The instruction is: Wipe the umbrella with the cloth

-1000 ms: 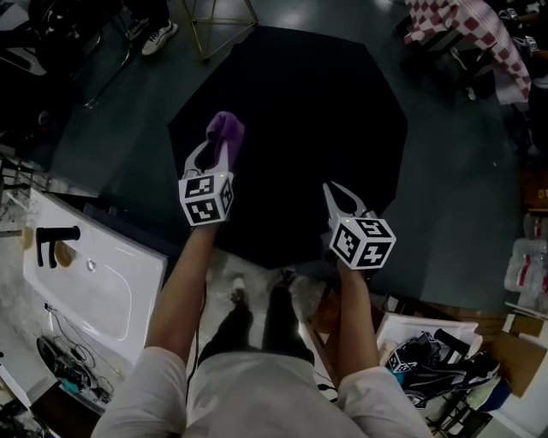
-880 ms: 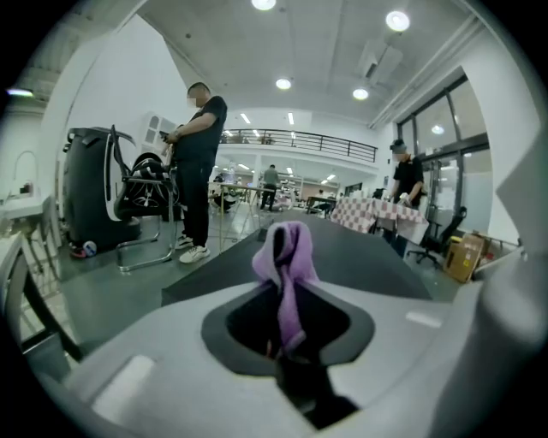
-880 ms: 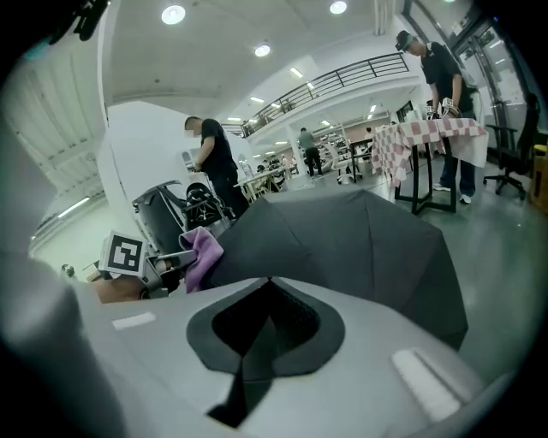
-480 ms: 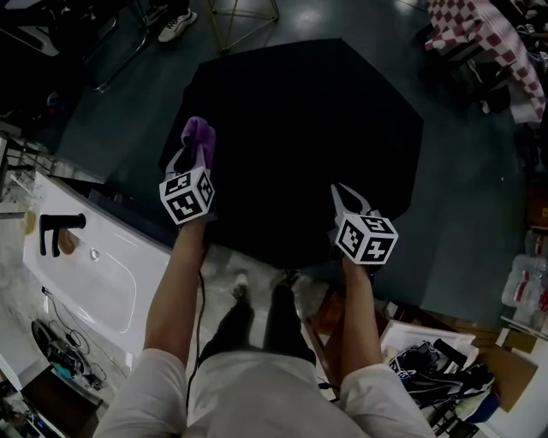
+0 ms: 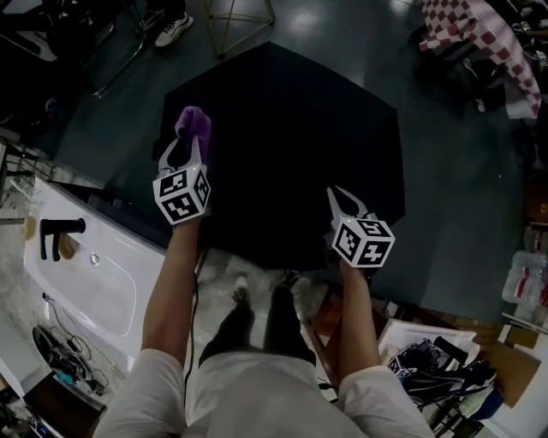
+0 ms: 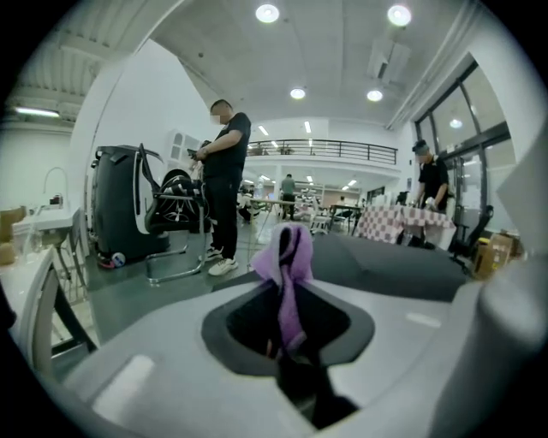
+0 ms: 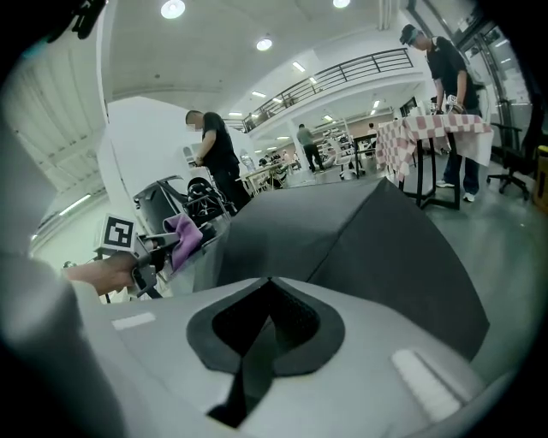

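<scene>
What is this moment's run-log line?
left gripper: shut on cloth, at umbrella left rim | right gripper: shut, at near rim

Large open lab hall, mezzanine railing [image 6: 321,152], ceiling downlights [image 6: 267,13], checked-cloth table [image 6: 390,224].

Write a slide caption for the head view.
Left gripper holds a purple cloth at the edge of an open black umbrella; right gripper, shut, over its near side.

Bare floor [image 5: 454,197] opens right of the umbrella [image 5: 282,145]; a white basin [image 5: 98,269] crowds its left edge, a gold frame [image 5: 242,26] and chequered table [image 5: 479,34] its far side.
</scene>
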